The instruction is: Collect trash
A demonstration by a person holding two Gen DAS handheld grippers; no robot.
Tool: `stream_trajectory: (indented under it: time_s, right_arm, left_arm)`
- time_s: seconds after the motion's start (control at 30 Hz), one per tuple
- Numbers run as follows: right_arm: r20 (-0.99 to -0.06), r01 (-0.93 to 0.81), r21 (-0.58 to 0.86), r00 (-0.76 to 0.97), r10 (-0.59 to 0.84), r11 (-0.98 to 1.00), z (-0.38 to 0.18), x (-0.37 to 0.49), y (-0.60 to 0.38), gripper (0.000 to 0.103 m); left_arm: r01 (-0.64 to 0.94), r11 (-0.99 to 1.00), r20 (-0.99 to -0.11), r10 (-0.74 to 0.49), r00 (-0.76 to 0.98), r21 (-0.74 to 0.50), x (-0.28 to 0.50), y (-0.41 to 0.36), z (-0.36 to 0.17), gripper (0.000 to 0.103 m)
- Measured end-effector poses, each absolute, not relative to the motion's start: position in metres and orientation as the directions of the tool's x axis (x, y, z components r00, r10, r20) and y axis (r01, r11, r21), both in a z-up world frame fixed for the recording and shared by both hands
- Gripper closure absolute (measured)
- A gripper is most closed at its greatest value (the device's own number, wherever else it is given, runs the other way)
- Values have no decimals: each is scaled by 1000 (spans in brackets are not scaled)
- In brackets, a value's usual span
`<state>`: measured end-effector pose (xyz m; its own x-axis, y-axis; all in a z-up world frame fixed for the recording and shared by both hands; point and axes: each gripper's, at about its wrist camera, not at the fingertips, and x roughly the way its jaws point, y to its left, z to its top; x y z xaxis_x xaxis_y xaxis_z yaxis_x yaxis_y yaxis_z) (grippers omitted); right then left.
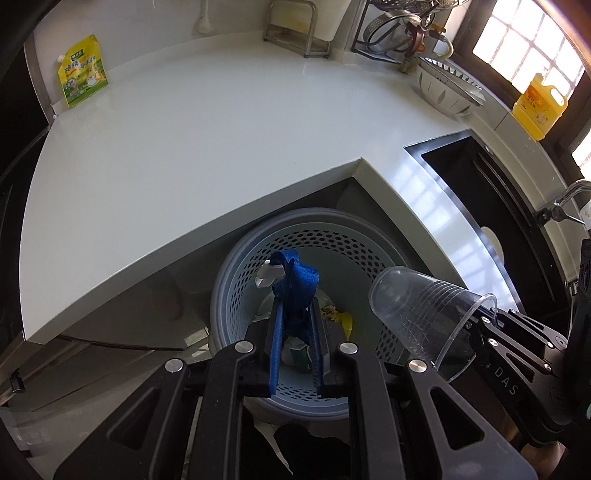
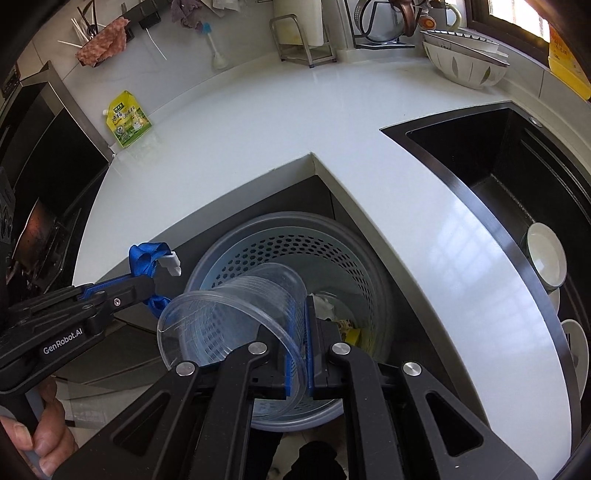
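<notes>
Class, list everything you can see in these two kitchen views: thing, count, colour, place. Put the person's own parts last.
Trash basket: one, pale blue, perforated, on the floor in the counter's notch, litter inside.
Plastic cup: one, clear, tilted over the basket.
Blue strap: one, with a white clip, above the basket.
Drink pouch: one, yellow-green, back left of the counter.
Counter: one, white.
Sink: one, black, right; white dishes inside.
Bowl: one, white with leaf pattern, back right.
Detergent bottle: one, yellow, on the windowsill.
Metal rack: one, at the back wall.
Left hand-held gripper: black, shut on the strap.
Right hand-held gripper: black, shut on the cup's wall.
Hand: one, bottom left, on the left gripper's handle.
</notes>
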<state>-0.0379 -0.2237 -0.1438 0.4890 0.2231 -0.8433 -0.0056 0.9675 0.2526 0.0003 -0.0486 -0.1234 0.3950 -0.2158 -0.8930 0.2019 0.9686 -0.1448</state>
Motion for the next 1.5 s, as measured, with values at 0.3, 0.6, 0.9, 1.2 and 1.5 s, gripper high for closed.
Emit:
stream_trajectory:
  time_s: [0.3,0.6,0.9,1.2,1.5]
  right_arm:
    - [-839,-3,266,492,233,964,-139,-31,-224,94]
    - [-817,11,276,529,228,961,-130,-34,-233,57]
    - [-822,10,283,518,237,959,-128,-42,-234,45]
    - [-814,-10,277,528,240,961,-115,-52,-229,29]
    - [-804,-39,255,546,234,966,-102,-58,-224,25]
  left_arm:
    - [204,969,-893,-211,398,-138,3,-54,-117,87]
    - [175,977,-878,-185,442,-118,-2,-46,-103,50]
    - [113,989,-868,-134,478,-91,-4,-36,-92,34]
    - [73,996,-853,-84,516,-53,-10,-32,-77,17]
    - [53,998,-831,-51,553,-25,-16,-30,-62,11]
